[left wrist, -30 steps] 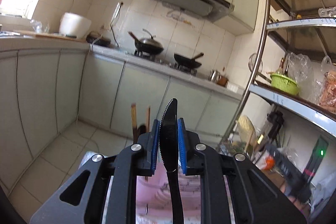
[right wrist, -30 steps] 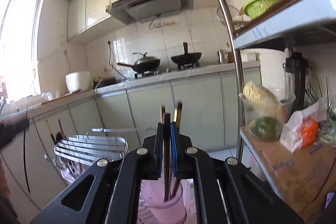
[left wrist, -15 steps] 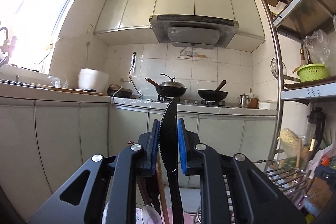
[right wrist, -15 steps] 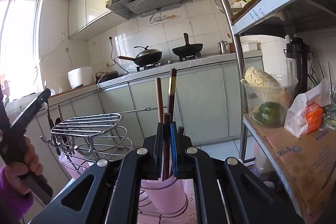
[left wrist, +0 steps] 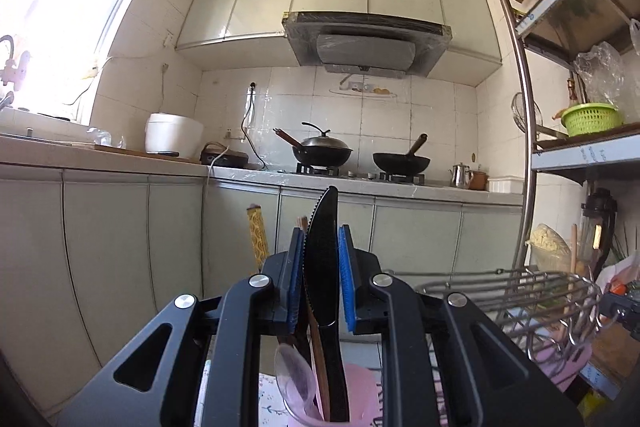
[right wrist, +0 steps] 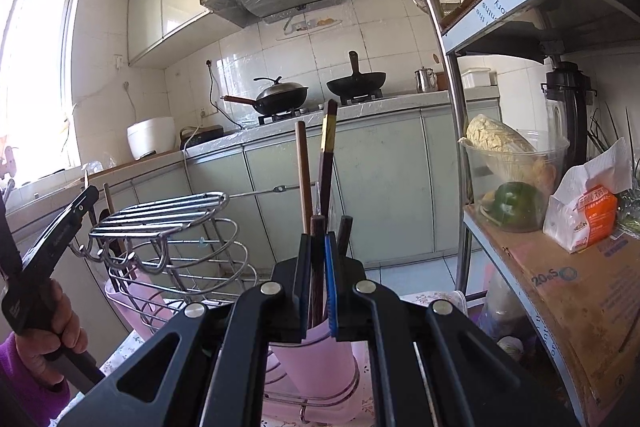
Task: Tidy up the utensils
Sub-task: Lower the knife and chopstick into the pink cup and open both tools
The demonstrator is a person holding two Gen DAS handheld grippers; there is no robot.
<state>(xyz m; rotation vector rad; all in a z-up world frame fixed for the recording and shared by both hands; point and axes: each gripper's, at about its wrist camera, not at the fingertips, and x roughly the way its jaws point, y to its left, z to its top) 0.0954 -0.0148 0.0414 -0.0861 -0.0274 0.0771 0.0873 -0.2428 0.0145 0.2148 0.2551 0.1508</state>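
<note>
wire rack (right wrist: 168,227) stands left of a pink cup (right wrist: 320,359). right gripper (right wrist: 318,267) clamps a dark chopstick (right wrist: 317,259) standing in that cup. left gripper (left wrist: 322,267) grips a black knife (left wrist: 322,259), handle down in another pink cup (left wrist: 360,395).

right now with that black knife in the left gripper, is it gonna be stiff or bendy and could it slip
The black knife looks like thin moulded plastic, so probably light and a bit flexible. The left gripper pinches only its narrow blade, handle down in the pink cup, so it could pivot or slip. The glossy surface suggests little friction.
</note>
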